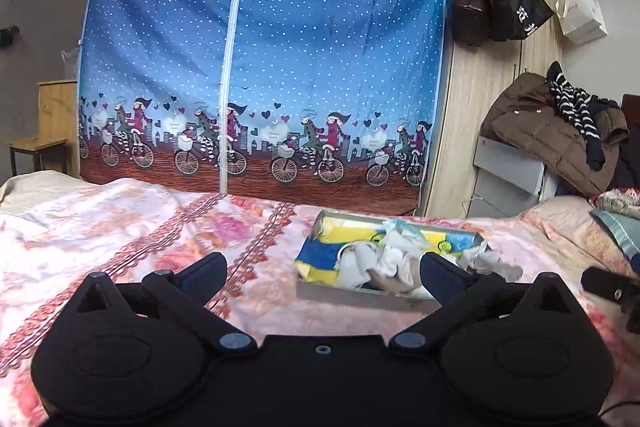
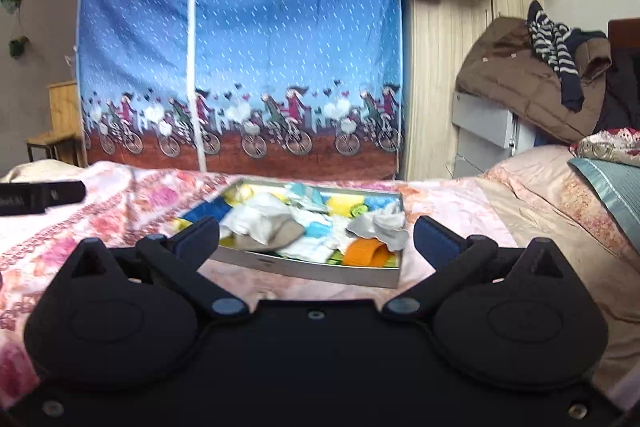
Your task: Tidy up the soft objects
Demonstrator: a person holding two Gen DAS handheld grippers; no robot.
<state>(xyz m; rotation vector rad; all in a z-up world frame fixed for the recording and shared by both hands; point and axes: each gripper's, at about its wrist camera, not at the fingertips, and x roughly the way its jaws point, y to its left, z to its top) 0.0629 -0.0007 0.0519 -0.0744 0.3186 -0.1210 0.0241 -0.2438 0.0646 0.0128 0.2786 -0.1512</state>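
While two tongs [image 1: 322,273] [image 2: 316,233] gape empty, one box [image 2: 304,269] holds socks [image 2: 264,223].

1. Grippers: left gripper [image 1: 320,271] and right gripper [image 2: 316,235] look like matt black plastic.
2. Bedspread [image 1: 120,227] is shiny, satiny floral cloth.
3. Box [image 2: 312,267] looks like grey cardboard, smooth.
4. Socks [image 2: 260,223] are soft knit.
5. Wardrobe [image 1: 460,107] has a pale wood-grain finish.

- Bed [image 2: 448,205], spread with a pink floral cover.
- Shallow grey box [image 2: 304,267] lies flat mid-bed, heaped with soft cloths [image 2: 260,223].
- Pillows [image 2: 612,179] at the bed's right end.
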